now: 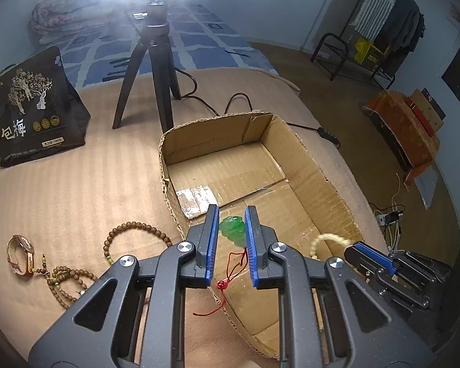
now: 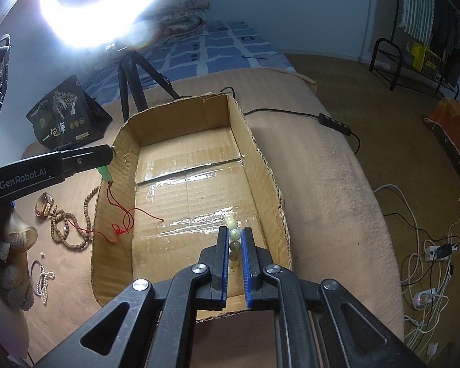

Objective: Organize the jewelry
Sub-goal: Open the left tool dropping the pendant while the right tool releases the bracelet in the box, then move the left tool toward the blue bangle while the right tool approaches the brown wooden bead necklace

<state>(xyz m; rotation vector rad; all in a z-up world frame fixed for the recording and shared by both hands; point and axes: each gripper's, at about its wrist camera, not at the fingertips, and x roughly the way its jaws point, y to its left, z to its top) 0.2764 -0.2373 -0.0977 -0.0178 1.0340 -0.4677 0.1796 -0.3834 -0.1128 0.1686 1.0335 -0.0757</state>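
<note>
Landmark: an open cardboard box (image 1: 303, 165) lies on a beige padded surface; every place below is given relative to it.
Left gripper (image 1: 231, 216): its blue pads pinch a green carved pendant (image 1: 231, 228) just above the box's left wall.
Pendant axis: it hangs roughly upright, and its red cord (image 2: 122, 214) trails down over the left wall onto the box floor, ending in a small red knot.
Right gripper (image 2: 235, 233): pressed almost together on a strand of pale beads (image 2: 233, 224), low over the box floor near the right wall.
Bead axis: the held stretch runs along the fingers, pointing toward the far wall.
Left of the box: a loop of brown wooden beads (image 1: 132, 233), a wristwatch (image 1: 21, 256) and a tangled brown bead string (image 1: 67, 282) lie on the padding.
Behind the box: a black tripod (image 1: 156, 70) under a glaring ring light, a dark snack bag (image 1: 30, 107) to its left, and a black cable (image 2: 291, 113) running right.
Only the right wrist view shows: a small white bead strand (image 2: 43, 279) near the box's near-left corner, and the red cord's whole run.
Only the left wrist view shows: the pendant's carved shape.
</note>
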